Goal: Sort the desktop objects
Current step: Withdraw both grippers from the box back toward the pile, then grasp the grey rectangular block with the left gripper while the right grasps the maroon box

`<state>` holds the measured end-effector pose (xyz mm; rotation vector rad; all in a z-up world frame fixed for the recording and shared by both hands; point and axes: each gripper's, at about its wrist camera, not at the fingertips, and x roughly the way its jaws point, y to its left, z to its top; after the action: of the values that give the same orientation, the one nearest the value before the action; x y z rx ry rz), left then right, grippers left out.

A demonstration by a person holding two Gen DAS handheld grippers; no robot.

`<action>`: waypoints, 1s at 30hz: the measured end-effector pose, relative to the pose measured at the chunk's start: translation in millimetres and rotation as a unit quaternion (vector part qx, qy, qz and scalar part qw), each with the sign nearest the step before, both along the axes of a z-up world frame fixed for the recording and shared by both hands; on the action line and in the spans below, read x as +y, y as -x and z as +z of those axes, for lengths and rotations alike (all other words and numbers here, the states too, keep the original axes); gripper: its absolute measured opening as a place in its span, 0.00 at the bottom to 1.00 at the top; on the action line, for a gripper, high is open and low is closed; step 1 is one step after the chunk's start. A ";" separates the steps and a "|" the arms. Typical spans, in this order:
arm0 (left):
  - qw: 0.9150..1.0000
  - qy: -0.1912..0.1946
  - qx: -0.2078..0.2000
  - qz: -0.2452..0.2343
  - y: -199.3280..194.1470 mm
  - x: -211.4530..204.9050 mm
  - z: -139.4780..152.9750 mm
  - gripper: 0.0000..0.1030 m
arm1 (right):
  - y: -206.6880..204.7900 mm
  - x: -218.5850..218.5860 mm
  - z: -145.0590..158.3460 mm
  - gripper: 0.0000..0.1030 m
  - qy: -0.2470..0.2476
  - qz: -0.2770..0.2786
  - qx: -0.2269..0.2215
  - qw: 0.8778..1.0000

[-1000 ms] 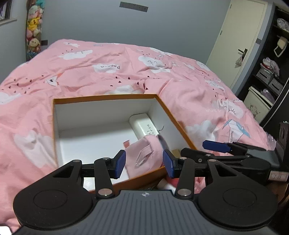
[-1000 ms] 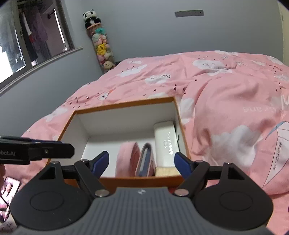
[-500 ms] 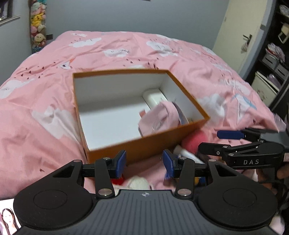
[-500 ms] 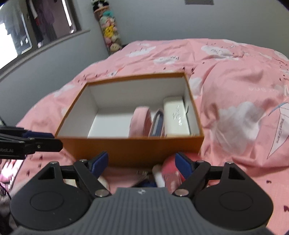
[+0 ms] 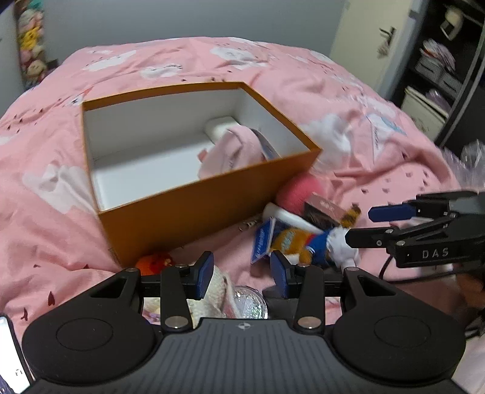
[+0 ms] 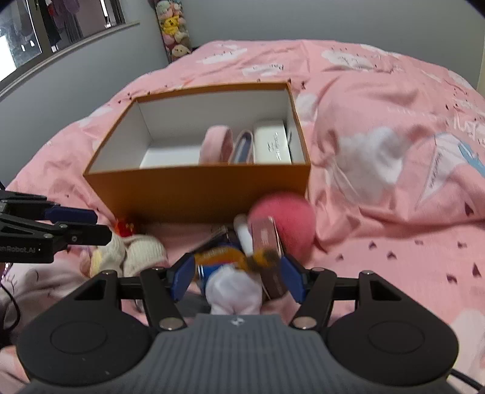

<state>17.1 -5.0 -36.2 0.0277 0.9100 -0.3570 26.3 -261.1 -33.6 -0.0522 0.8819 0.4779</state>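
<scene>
Right gripper (image 6: pixel 238 277): jaws were closing in around a white-headed plush toy (image 6: pixel 233 288), with a brown little box (image 6: pixel 268 242) just inside the right pad. Pads weren't visibly pressing on anything, so nothing gripped as far as I could tell.
Left gripper (image 5: pixel 241 274): about half open and closing too, hovering over a cream knit thing (image 5: pixel 212 291) and a glittery clear ball (image 5: pixel 250 301). Neither was pinched.
Near clutter: same plush toy (image 5: pixel 315 239) lay right of the left gripper, orange and blue body, next to a blue card (image 5: pixel 262 241) standing on edge. White tube (image 5: pixel 288 216) and a fuzzy pink ball (image 5: pixel 300 191) sat just behind, the ball up against the box's near right corner.
Left side: small orange-red toy (image 6: pixel 124 227) tucked at the foot of the box's near wall.
Orange box (image 6: pixel 197 194): open top, white inside, sitting on the bed just beyond the pile.
Inside box: pink pouch (image 6: pixel 216 145), blue-edged item (image 6: pixel 242 147) and white case (image 6: pixel 271 142) lined up along the right side; left half bare.
Bedspread (image 6: pixel 379 100): pink with white clouds, under everything.
Far back: stack of plushies (image 6: pixel 174 27) in the corner by the wall.
</scene>
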 end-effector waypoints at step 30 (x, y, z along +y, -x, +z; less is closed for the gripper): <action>0.953 -0.199 -0.043 -0.223 37.5 -79.1 -61.4 0.47 | 11.2 -4.3 -32.7 0.68 0.006 0.008 0.070 0.997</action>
<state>-20.4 -84.1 -97.6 0.6236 0.8732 -0.5803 15.1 -265.4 -66.3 -0.0368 1.0226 0.4967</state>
